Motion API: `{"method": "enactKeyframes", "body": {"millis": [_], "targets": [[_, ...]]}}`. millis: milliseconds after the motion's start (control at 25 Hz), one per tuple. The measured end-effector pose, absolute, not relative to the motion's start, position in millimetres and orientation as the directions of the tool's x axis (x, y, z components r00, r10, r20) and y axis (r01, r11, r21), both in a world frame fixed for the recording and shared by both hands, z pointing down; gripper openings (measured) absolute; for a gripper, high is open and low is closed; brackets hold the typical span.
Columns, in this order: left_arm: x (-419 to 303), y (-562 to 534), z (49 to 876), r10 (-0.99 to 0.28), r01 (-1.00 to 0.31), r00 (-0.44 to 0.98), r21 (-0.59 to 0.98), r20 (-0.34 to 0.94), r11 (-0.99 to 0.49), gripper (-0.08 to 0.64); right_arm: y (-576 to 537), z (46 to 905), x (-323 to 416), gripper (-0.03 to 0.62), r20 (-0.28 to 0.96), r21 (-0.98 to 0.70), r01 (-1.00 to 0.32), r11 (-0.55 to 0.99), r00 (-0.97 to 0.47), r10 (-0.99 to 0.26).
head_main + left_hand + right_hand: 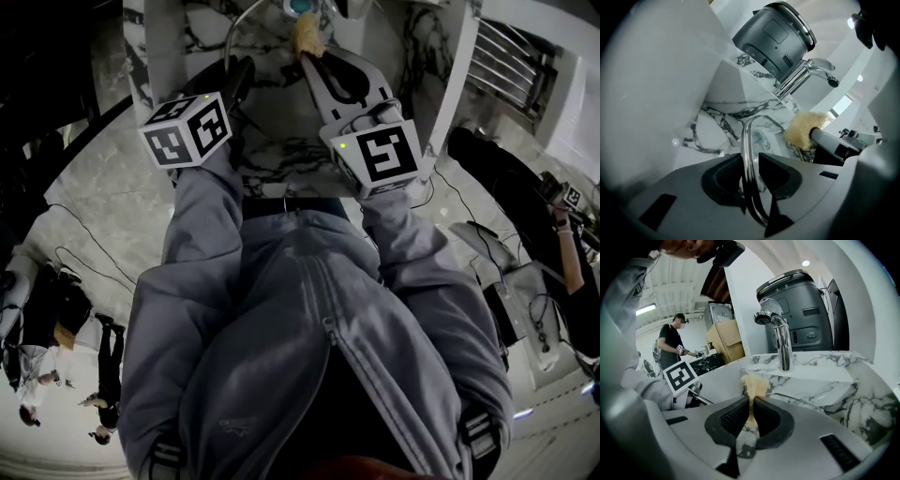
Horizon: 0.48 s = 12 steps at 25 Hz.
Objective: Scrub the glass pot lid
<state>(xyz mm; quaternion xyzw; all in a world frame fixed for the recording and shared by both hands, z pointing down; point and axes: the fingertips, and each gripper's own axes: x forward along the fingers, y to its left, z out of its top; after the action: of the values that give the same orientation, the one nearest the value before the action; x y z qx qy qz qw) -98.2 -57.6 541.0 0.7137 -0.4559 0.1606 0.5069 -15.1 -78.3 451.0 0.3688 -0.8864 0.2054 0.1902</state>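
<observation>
The glass pot lid (761, 136) stands on edge in the marble sink, its metal rim (745, 150) running between the pads of my left gripper (750, 174), which is shut on it. In the head view the left gripper (239, 82) reaches into the sink from the left, and the lid's rim (242, 23) arcs beyond it. My right gripper (751, 416) is shut on a yellow fibrous scrub pad (754, 385). The pad (802, 131) hangs close to the lid's right side; whether it touches the glass I cannot tell. In the head view the right gripper (319, 67) holds the pad (307, 33) at the top centre.
A chrome tap (780, 341) rises behind the sink, with a dark grey appliance (801, 310) beside it on the counter. The white marble sink wall (656, 84) stands close on the left. A person (675, 341) stands in the background, and cables trail over the floor (84, 262).
</observation>
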Motion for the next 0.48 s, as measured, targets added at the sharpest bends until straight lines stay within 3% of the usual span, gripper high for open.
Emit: {"method": "enactKeyframes", "body": {"millis": [240, 480], "targets": [[-91, -58, 516, -0.497, -0.785, 0.573, 0.61, 0.651, -0.106, 0.083, -83, 443, -17, 0.046, 0.496, -0.188, -0.731, 0.656, -0.647, -0.579], [-93, -62, 492, -0.524, -0.803, 0.557, 0.58, 0.645, -0.141, 0.063, -89, 445, -20, 0.047, 0.556, -0.041, -0.693, 0.72, -0.614, -0.56]]}}
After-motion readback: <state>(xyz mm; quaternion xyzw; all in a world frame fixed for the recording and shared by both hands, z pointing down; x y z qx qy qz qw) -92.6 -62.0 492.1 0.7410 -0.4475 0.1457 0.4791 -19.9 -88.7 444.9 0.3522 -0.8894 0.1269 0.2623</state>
